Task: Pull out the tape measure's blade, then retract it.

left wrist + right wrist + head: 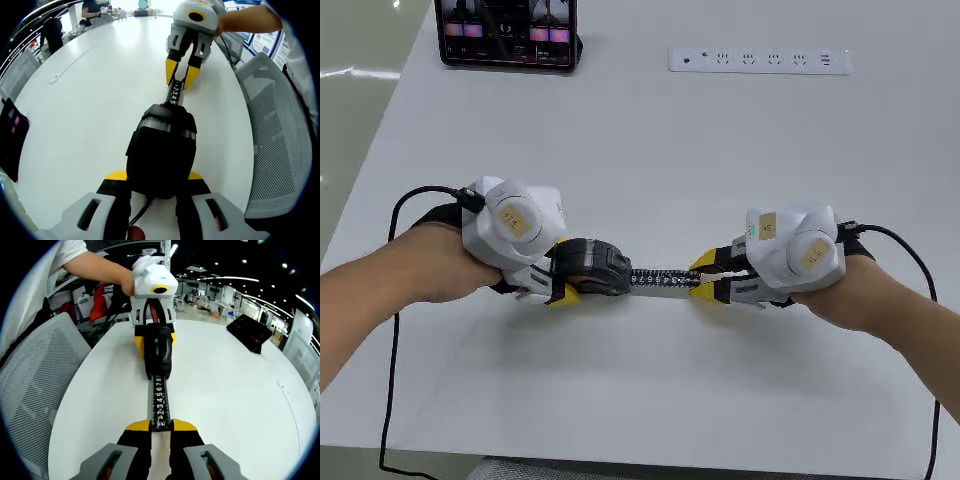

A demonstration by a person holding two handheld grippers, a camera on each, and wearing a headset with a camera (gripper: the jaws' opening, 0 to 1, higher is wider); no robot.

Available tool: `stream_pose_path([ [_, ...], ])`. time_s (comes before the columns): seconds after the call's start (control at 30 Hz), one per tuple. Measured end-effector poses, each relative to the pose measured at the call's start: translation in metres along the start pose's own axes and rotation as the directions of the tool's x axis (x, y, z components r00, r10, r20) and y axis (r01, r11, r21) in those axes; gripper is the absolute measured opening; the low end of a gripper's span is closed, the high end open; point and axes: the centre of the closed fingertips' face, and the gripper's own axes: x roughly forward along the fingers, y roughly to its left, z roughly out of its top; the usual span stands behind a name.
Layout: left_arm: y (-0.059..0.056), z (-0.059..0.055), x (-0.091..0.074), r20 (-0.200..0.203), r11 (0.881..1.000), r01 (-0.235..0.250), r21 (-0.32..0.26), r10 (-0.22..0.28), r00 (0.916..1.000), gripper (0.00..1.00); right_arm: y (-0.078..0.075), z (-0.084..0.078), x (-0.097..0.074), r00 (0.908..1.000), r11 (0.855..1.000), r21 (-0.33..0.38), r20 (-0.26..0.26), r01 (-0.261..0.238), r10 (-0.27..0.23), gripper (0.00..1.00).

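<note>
1. The tape measure (588, 266) lies near the front of the desk (650, 150), left of centre. Its black case is clamped between the jaws of the left gripper (155, 176).
2. A short stretch of the blade (665, 277) runs from the case to the right, low over the desk, with printed numbers showing. Its end is pinched in the closed jaws of the right gripper (161, 426).
3. Handling, as I judge it:
   - The case looks compact, hard and fairly heavy for its size, so it is safe to squeeze firmly across its flat sides.
   - The blade is thin, springy metal. It is stiff along its length but ready to buckle if bent sideways, and slick on its face.
   - The spring inside will likely tug the blade back toward the case.
4. Where to hold:
   - The case is best taken across its broad sides, as the left gripper has it.
   - The blade is best taken at its very tip, by the end hook, where a flat pinch is least likely to slip.
   - A straight pull in line with the case mouth should keep the blade from kinking.
   - On the way back, letting it in gradually would avoid a snap.
5. Count on the task's side: one tape measure, one blade, two grippers, each held in a hand.
6. Count farther out:
   - One dark tablet (508, 30) stands at the far left edge of the desk.
   - One white power strip (760, 60) lies at the far right.
   - Two black cables trail from the grippers, one on the left (395, 300) and one on the right (910, 260).
   - One mesh chair (280, 130) stands beside the near edge of the desk.
</note>
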Motion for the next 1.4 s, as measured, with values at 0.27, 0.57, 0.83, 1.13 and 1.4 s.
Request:
stream_pose_path([
  [0.27,0.0,0.0,0.0,-0.002,1.0,-0.001,-0.002,0.001,1.0,0.29,-0.001,-0.008,-0.008,0.9999,1.0,0.004,-0.011,0.006,-0.006,0.09],
  [0.57,0.001,0.0,0.0,-0.004,1.0,-0.003,-0.002,0.003,1.0,0.29,-0.002,-0.018,-0.018,0.9996,1.0,0.003,-0.025,0.014,-0.014,0.09],
  [0.83,0.0,0.0,0.0,-0.004,1.0,-0.005,-0.007,0.005,1.0,0.29,-0.002,-0.026,-0.026,0.9991,1.0,0.005,-0.037,0.022,-0.021,0.09],
  [1.13,0.0,0.001,0.0,-0.005,1.0,-0.006,-0.005,0.006,1.0,0.29,-0.002,-0.036,-0.035,0.9981,1.0,0.0,-0.056,0.024,-0.024,0.09],
  [1.4,0.0,0.001,0.0,-0.003,1.0,-0.005,-0.005,0.005,1.0,0.29,-0.003,-0.046,-0.044,0.997,1.0,0.005,-0.072,0.031,-0.03,0.09],
])
